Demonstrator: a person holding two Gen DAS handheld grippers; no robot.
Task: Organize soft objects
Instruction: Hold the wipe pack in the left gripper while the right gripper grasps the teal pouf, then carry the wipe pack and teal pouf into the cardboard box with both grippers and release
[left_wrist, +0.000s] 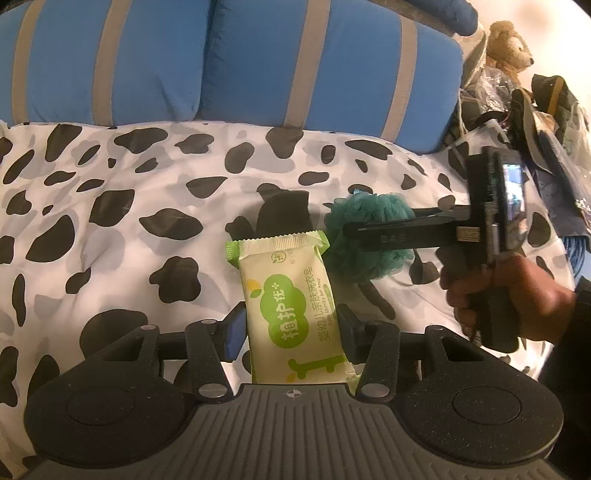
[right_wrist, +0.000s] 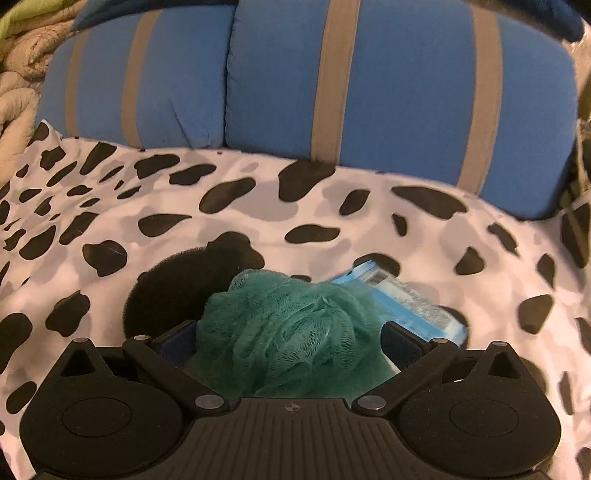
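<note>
Here we hold the soap packet pinched lengthwise in our left gripper | our right gripper squeezes the teal mesh pouf above the spotted bedcover | blue packet just behind pouf

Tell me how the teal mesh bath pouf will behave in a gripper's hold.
The teal mesh bath pouf looks like gathered netting, so it probably squashes and springs back. It bulges past the right gripper, so likely light. Its ruffles should snag, not slip.
</note>
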